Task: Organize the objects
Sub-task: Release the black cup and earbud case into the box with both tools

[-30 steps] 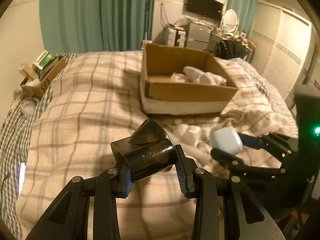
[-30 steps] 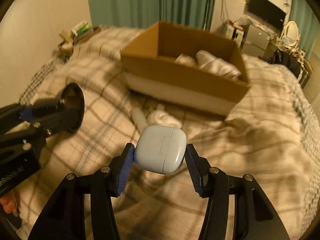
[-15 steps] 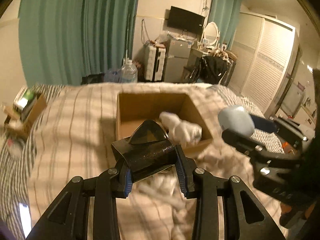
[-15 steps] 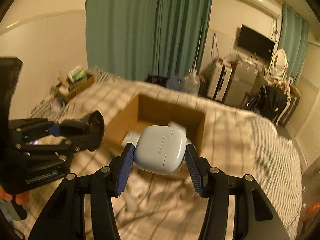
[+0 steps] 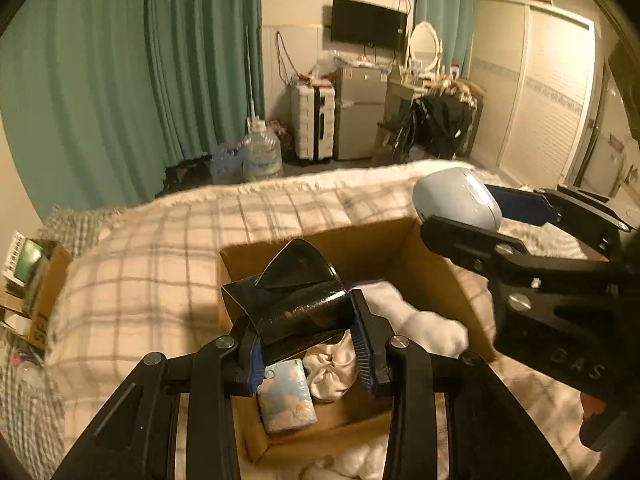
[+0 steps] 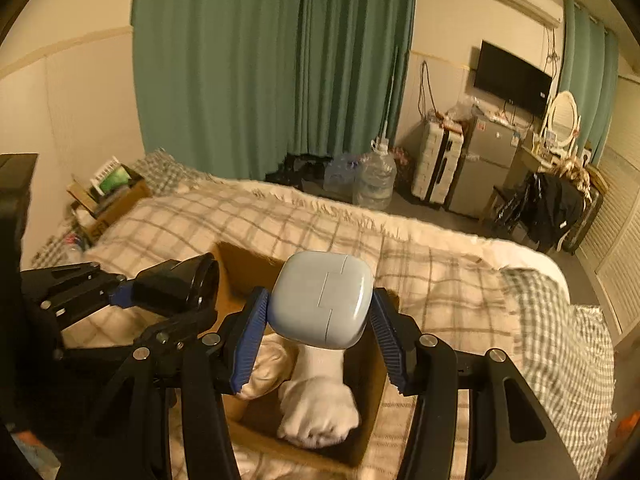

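A lived-in bedroom at home: a bed [image 6: 440,280] under a checked blanket, green curtains [image 6: 272,64], a wall television [image 6: 512,78], a small fridge [image 6: 484,164], a suitcase [image 5: 312,122] and a vanity mirror [image 5: 424,46]

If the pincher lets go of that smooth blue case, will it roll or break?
The pale blue case looks like smooth hard plastic, so it may be slippery between the right gripper pads. Its flat faces and rounded corners suggest it would tumble briefly, not roll far. White socks in the cardboard box below would probably cushion it.
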`<state>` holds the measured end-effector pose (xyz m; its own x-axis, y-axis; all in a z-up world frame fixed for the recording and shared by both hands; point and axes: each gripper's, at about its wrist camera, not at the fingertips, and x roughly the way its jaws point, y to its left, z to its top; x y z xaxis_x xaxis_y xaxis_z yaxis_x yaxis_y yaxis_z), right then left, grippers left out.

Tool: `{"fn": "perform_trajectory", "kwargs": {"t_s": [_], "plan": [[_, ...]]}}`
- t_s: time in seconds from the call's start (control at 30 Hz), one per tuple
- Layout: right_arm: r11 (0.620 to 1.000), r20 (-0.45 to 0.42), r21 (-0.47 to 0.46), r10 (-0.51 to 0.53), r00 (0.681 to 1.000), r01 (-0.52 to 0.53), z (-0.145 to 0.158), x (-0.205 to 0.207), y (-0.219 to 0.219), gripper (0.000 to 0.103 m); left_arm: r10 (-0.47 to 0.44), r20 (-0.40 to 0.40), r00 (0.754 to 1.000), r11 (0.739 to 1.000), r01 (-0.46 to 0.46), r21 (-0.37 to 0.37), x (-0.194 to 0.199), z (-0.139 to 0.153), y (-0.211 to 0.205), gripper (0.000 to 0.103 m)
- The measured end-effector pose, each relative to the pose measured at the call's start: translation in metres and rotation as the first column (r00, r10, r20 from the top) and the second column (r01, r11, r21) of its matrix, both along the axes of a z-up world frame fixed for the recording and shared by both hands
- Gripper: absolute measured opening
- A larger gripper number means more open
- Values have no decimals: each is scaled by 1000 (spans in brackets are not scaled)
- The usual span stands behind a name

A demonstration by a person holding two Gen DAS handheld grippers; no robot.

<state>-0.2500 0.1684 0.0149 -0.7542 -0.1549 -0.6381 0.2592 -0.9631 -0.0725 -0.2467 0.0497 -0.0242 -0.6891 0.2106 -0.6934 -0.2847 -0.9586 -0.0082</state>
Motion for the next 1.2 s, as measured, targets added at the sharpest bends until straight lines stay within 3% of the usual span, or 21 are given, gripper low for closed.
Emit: {"fn": "perform_trajectory", "kwargs": {"t_s": [0.23, 0.3, 0.37, 0.43, 0.67, 0.83, 0.97, 1.07, 1.2], "plan": [[999, 51, -40, -31, 998, 33, -54, -27, 14, 52, -41, 81, 996, 999, 39, 32, -18, -48, 3, 39], [996, 49, -74, -46, 998, 50, -55, -27, 21, 60, -42, 89, 995, 998, 38, 41, -18, -50, 3, 44], [993, 17, -96, -67, 998, 68, -43, -21, 29, 72, -38, 89, 995, 998, 33, 52, -14, -46, 0, 62], [991, -7, -113, -66, 998, 65, -26, -11, 33, 74, -18, 57, 998, 998, 15, 56, -5, -33, -3, 82], [995, -86, -76, -73, 994, 67, 39, 54, 35, 74, 49, 0, 999, 997, -48, 67, 46, 20, -26, 87], [997, -116, -56, -51, 992, 45, 57, 112, 29, 74, 111, -66, 992, 992, -106, 66, 91, 40, -48, 94], [995, -115, -67, -75, 991, 68, 38, 144, 26, 74, 169, -62, 984, 984, -165, 73, 118, 27, -59, 94], [991, -88, -108, -94, 992, 84, 11, 156, 22, 74, 183, -41, 982, 981, -180, 74, 132, 1, -59, 94], [994, -2, -73, -88, 996, 87, -41, 153, 8, 74, 221, -14, 975, 975, -221, -15, 138, -40, -55, 94]]}}
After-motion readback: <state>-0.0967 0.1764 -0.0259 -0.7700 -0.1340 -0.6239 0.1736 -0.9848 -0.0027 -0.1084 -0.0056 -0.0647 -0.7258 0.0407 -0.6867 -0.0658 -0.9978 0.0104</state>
